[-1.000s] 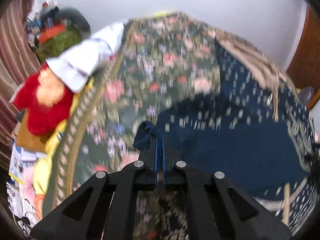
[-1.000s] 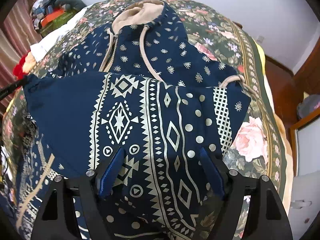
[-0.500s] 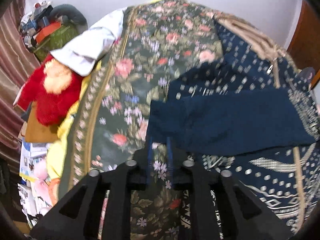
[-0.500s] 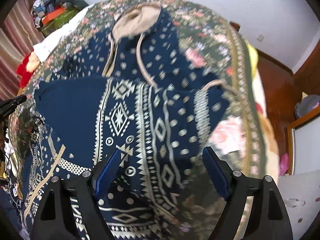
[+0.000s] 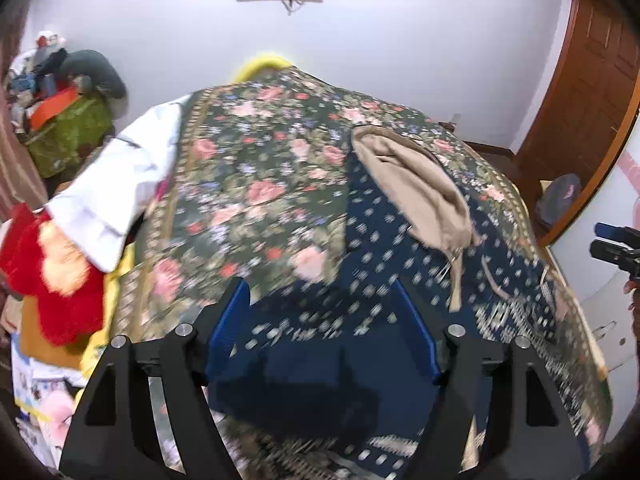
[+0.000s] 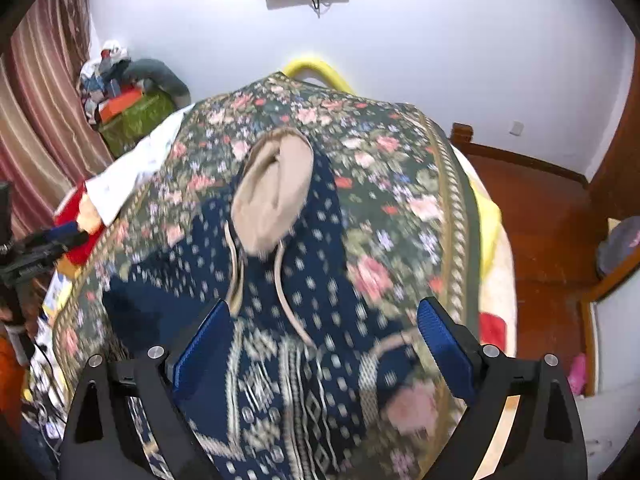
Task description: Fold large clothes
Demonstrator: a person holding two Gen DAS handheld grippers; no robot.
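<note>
The navy hooded sweatshirt with pale geometric print and beige hood lining (image 6: 280, 320) lies spread on the bed's dark floral cover (image 5: 248, 184), hood towards the wall at twelve o'clock, hem end towards us. A plain navy sleeve (image 5: 320, 376) is laid across the body, which reads to me as the first fold set down.

Left gripper (image 5: 322, 336): its blue-padded fingers have just been opening, and they now stand spread. The sleeve shows between them, but they hang clear above it and the pads press on nothing, so the cloth is free. Right gripper (image 6: 324, 356): also just been opening, fingers spread very wide above the patterned chest panel, empty. It shows at three o'clock in the left view (image 5: 616, 246), well apart from its partner.

Both tools angle down at the garment, a sensible place to hover while picking the next hold. The beige drawstrings (image 6: 288, 300) trail loose down the front from the hood (image 5: 416, 192).

Off the bed at nine o'clock sit a white folded cloth (image 5: 108, 192) and a red plush toy (image 5: 52, 276), clear of the work. Beyond them is a green box piled with clutter (image 6: 132, 116).

My guess: the other sleeve or a side comes next, and the slack sleeve may slide if the body gets tugged.
</note>
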